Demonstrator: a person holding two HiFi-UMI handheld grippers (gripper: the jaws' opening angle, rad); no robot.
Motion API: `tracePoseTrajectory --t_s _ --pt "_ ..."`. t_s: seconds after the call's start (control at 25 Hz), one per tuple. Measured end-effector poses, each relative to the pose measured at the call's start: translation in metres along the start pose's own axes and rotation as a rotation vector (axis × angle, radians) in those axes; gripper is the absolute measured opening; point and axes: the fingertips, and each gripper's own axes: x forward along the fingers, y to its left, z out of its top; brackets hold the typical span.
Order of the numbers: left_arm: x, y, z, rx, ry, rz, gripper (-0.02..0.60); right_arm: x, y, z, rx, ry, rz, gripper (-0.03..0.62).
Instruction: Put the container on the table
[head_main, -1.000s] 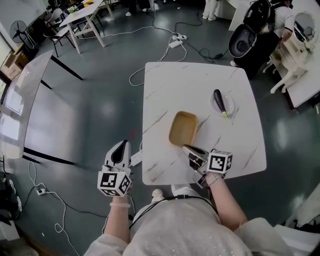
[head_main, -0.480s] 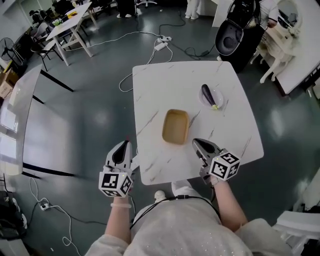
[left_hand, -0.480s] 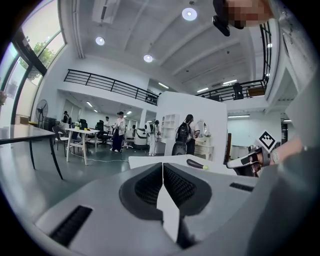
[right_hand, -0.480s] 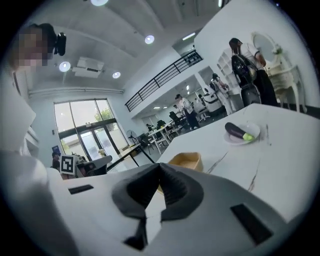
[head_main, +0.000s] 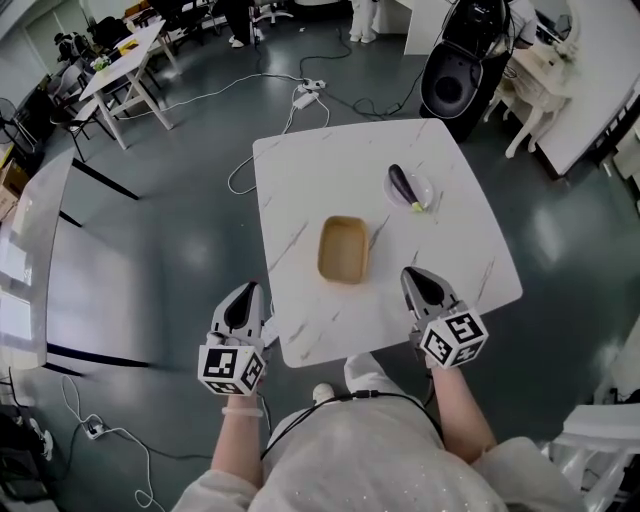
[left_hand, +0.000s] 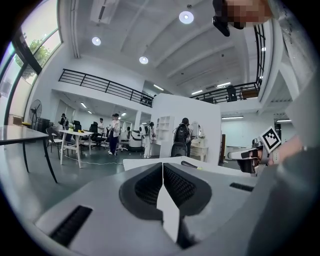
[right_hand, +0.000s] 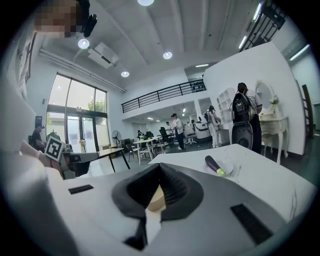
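my right tongs (head_main: 418, 275) are closed, pad against pad, with nothing pinched between them. my left tongs (head_main: 243, 291) are closed and empty too.

the container (head_main: 343, 249) sits flat on the table (head_main: 300, 180), ahead of my right tongs and off to their left, clearly apart from the tips. from my left tongs it lies ahead and to the right, further off. so it rests out in front, roughly between the two pairs. in the right gripper view a tan sliver of it (right_hand: 156, 197) shows low down, just past the closed tips (right_hand: 159, 170).

my right tongs hover over the near right part of the table. my left tongs (left_hand: 162, 167) hang beside the table's near left corner, over the dark floor rather than the tabletop.

the container is a shallow tan tray, rectangular with rounded corners and a low raised rim, matte inside. the table is white with thin grey marble veins, square with softened corners. further out from my right tongs a glossy dark purple eggplant (head_main: 403, 185) with a green stem end lies on a small round white plate (head_main: 424, 187). the jaw pads are dark and ribbed, set in smooth grey shells.
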Motion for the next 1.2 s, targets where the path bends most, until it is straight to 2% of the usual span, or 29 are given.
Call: tracePoseTrajectory --t_s 0.24,0.56,1.2 --pt "-0.002 -0.006 0.006 0.009 -0.014 -0.021 0.008 -0.016 -0.006 0.011 0.018 -0.06 -0.048 0.006" --pt "-0.011 -0.009 0.019 0.042 -0.056 -0.021 0.008 -0.033 -0.003 0.022 -0.047 -0.11 -0.085 0.006" --pt "-0.024 -0.011 0.031 0.056 -0.091 -0.028 0.008 -0.053 0.005 0.032 -0.086 -0.156 -0.121 0.006"
